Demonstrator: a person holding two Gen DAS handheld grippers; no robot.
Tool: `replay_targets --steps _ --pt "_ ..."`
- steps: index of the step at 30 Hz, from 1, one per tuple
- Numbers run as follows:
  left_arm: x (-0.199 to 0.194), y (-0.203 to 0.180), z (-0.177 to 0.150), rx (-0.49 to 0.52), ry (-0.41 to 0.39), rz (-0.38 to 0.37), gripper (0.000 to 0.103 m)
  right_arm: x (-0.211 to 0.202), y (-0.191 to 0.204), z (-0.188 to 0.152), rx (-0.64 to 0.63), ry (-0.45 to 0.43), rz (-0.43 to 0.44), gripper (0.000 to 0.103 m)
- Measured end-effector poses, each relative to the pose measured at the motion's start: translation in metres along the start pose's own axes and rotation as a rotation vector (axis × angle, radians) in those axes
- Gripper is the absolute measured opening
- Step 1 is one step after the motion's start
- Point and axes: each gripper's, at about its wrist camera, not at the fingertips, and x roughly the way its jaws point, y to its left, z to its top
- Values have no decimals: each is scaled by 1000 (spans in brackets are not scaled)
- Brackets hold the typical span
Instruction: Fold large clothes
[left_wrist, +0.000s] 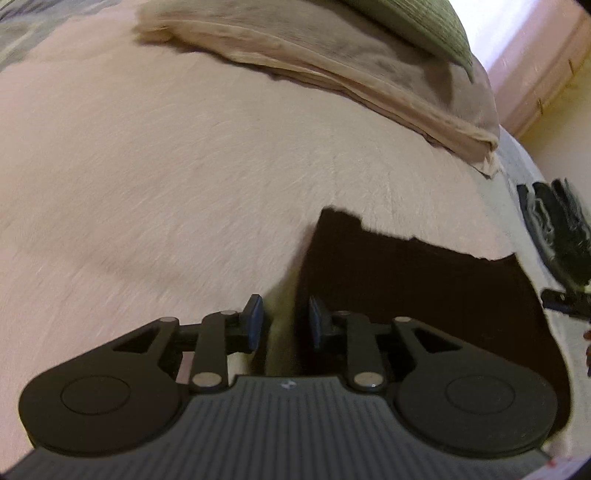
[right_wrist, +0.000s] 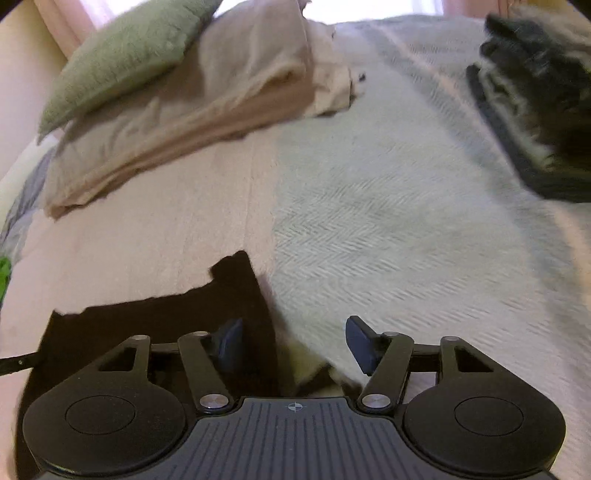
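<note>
- Hovering both grippers over the dark garment (left_wrist: 424, 295), which lies flat on the bed (left_wrist: 166, 184), on the pink blanket just short of the folded beige pile (left_wrist: 332, 66).
- Left gripper (left_wrist: 284, 323): fingers narrow, gap straddles the garment's left edge, nothing pinched.
- Right gripper (right_wrist: 293, 343): fingers wide, over the garment's right edge, nothing held.
- Step, my read: between folds, both corners free; could also be pre-grasp.
- Next move needs both sets of fingers down on the near edge, pinching together, then carrying it toward the pile.
- Garment's far edge, notched and stepped, points at the pile; long axis seems to run left-right between the grippers, though the near part is hidden.
</note>
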Motion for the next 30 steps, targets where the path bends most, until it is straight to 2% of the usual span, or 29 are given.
replay_targets --steps 4,7,10,13,14,15,16,20,22,25,27,29,30 --pt "-60 14 -50 -107 61 -65 21 -56 -2 -50 -3 64 136 58" --pt "-90 7 -89 -167 97 -129 26 -75 -10 -92 46 140 185 58" --pt "-93 -2 -118 -192 128 -151 29 -82 -20 -122 132 165 209 58" --pt "-86 -6 -133 -198 124 -147 29 -81 -26 -137 204 135 231 56" --pt "-84 -8 -135 -182 122 -145 28 -78 -28 -139 222 127 246 45" --pt "-82 -11 -136 -156 120 -135 7 -76 -27 -138 225 121 244 33" --pt "-82 -14 -137 -123 114 -118 0 -75 -28 -134 227 115 241 11" --pt "-104 -14 -130 -60 13 -55 0 -92 -31 -121 213 49 230 8" --pt "-103 -6 -131 -54 30 -44 2 -92 -41 -124 231 74 209 8" --pt "-79 -11 -140 11 128 16 4 -70 -35 -137 180 180 166 9" --pt "-76 -17 -139 0 122 43 8 -66 -33 -132 206 203 156 16" --pt "-86 -17 -140 -61 94 44 20 -75 -29 -126 213 189 145 39" --pt "-95 -14 -144 -99 76 46 24 -80 -28 -124 204 180 138 44"
